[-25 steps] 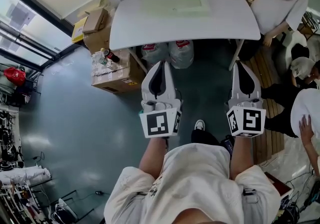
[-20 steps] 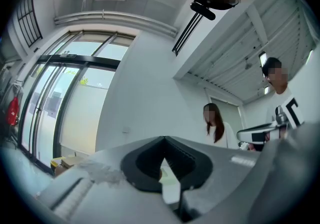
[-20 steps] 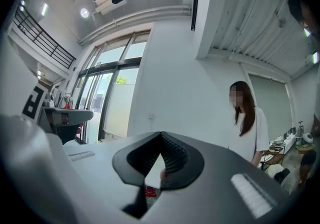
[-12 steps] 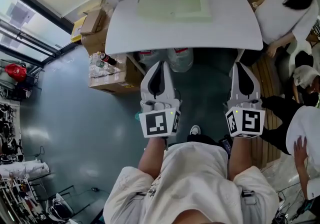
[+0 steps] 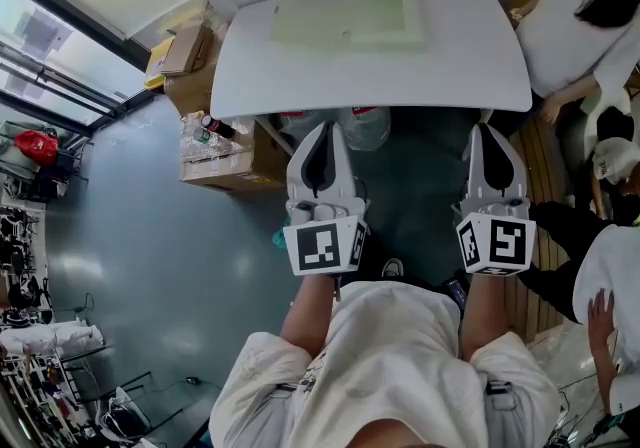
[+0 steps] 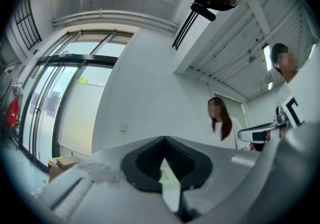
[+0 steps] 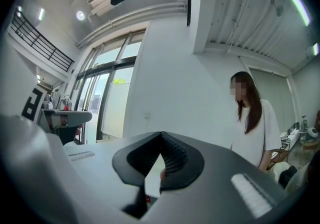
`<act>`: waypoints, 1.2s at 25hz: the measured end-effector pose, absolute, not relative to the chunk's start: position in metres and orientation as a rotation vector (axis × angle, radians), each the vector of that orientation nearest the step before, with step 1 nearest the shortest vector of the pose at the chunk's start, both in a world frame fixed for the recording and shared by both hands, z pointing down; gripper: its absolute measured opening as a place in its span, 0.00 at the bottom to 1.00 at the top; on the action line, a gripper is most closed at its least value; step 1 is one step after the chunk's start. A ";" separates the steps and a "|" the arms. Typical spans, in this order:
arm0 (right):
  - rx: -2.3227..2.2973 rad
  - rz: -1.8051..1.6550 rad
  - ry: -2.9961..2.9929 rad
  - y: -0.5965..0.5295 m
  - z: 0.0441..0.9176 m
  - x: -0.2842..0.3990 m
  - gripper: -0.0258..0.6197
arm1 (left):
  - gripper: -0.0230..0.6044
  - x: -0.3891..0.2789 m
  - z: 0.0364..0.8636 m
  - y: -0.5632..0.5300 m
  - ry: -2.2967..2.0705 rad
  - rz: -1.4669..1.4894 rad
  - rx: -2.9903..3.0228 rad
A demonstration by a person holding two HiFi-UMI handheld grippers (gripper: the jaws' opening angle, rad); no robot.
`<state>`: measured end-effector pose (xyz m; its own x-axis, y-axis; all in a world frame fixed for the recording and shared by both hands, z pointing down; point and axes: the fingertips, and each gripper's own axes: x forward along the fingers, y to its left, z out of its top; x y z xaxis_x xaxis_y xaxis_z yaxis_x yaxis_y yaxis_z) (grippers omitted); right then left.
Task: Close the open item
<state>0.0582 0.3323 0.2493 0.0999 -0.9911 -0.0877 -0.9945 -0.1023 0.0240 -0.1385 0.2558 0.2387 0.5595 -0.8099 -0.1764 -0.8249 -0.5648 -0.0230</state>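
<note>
A flat pale green item (image 5: 345,16) lies on the far half of the white table (image 5: 370,76), its left part lighter than its right. Whether it lies open I cannot tell from here. My left gripper (image 5: 322,126) is shut and empty, its tip just short of the table's near edge, over the floor. My right gripper (image 5: 492,128) is level with it to the right, also shut with nothing in it. In the left gripper view the left gripper (image 6: 164,139) has its jaws meeting at the tip. The right gripper (image 7: 161,134) looks the same in the right gripper view.
Cardboard boxes (image 5: 215,151) with bottles on top stand left of the table. Large water bottles (image 5: 362,126) sit under it. A person in white (image 5: 580,26) stands at the table's right end, others sit lower right. A glass wall runs along the left.
The table has drawn nearer in the head view. Both grippers have moved forward together and stay shut, side by side.
</note>
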 end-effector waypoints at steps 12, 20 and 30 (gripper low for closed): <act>-2.353 0.159 2.053 0.268 0.254 0.057 0.04 | 0.04 -0.136 0.248 0.183 1.372 0.264 -2.718; -2.369 0.162 2.053 0.194 0.249 0.057 0.04 | 0.04 -0.130 0.249 0.109 1.359 0.259 -2.740; -2.392 0.162 2.043 0.103 0.249 0.051 0.04 | 0.04 -0.136 0.250 0.017 1.370 0.277 -2.773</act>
